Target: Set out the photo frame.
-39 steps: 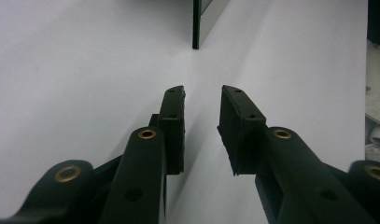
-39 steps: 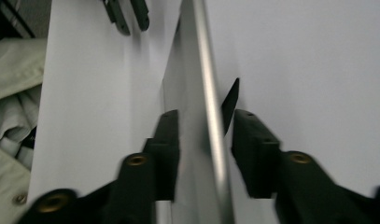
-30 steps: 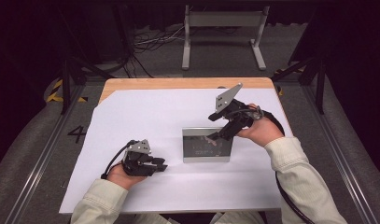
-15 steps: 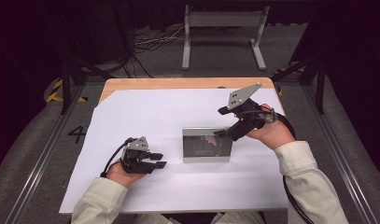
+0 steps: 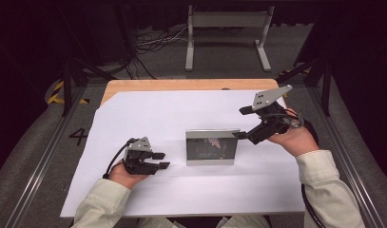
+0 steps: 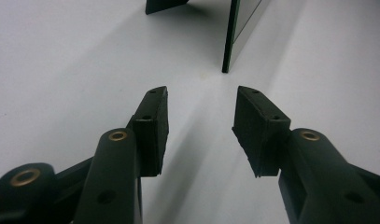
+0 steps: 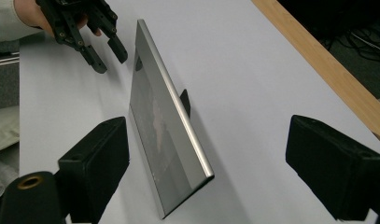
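Note:
A silver picture frame (image 5: 211, 147) stands upright on its back prop in the middle of the white sheet (image 5: 148, 114). My left gripper (image 5: 161, 160) rests low on the sheet a little to its left, pointing at the frame's thin edge (image 6: 229, 42). Its jaws have just been opening and stand open with nothing between them (image 6: 201, 91). My right gripper (image 5: 239, 123) hovers just off the frame's upper right corner. Its jaws have also just been opening and stand wide open (image 7: 208, 140); the frame's near end (image 7: 159, 126) lies between the pads, untouched. The left gripper (image 7: 106, 58) shows beyond the frame's far end.
The sheet covers a wooden table whose bare strip (image 5: 181, 84) shows at the far edge. Beyond it a grey metal stand (image 5: 227, 28) and cables lie on the floor. Metal rails (image 5: 43, 156) run along both sides of the table.
The right gripper has drawn back to the right, off the frame, with its jaws spread wider. The left gripper has stayed put while its jaws opened. The frame has not moved.

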The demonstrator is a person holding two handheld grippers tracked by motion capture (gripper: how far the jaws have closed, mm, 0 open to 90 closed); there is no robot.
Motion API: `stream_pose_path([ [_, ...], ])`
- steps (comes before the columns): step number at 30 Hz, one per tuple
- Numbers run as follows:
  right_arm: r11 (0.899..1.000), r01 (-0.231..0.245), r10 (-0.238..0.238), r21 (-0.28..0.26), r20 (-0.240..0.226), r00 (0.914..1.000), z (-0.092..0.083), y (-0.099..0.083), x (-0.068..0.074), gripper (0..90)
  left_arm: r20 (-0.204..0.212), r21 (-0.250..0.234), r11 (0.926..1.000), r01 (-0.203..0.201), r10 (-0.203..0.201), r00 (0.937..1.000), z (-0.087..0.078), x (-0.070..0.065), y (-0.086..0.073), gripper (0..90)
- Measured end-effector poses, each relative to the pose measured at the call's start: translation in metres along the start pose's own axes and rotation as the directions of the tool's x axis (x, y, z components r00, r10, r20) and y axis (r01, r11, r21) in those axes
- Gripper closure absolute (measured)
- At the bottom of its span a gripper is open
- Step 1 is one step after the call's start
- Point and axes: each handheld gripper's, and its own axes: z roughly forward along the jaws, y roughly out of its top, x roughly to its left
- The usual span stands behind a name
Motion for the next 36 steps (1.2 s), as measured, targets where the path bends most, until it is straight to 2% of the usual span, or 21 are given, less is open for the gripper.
stream_pose_path([
  [5,0.999,-0.036,0.036,0.0,0.03,0.9989,-0.008,-0.011,-0.002,12.0,-0.002,-0.001,1.0,-0.001,0.001,1.0,0.0,0.0,0.001,55.0],
  [17,0.997,-0.078,0.08,-0.028,0.073,0.9941,-0.026,-0.03,-0.004,8.9,-0.016,-0.007,1.0,-0.005,0.004,0.9999,-0.001,0.002,0.0,54.6],
  [26,0.992,-0.113,0.117,-0.061,0.085,0.9894,-0.025,-0.048,-0.003,7.5,-0.025,-0.007,1.0,-0.001,0.001,0.9997,-0.002,0.002,-0.002,54.6],
  [36,0.983,-0.154,0.165,-0.105,0.112,0.9799,-0.02,-0.074,-0.002,6.6,-0.033,-0.019,0.9998,0.004,-0.004,0.9995,-0.004,0.003,-0.002,54.5],
])
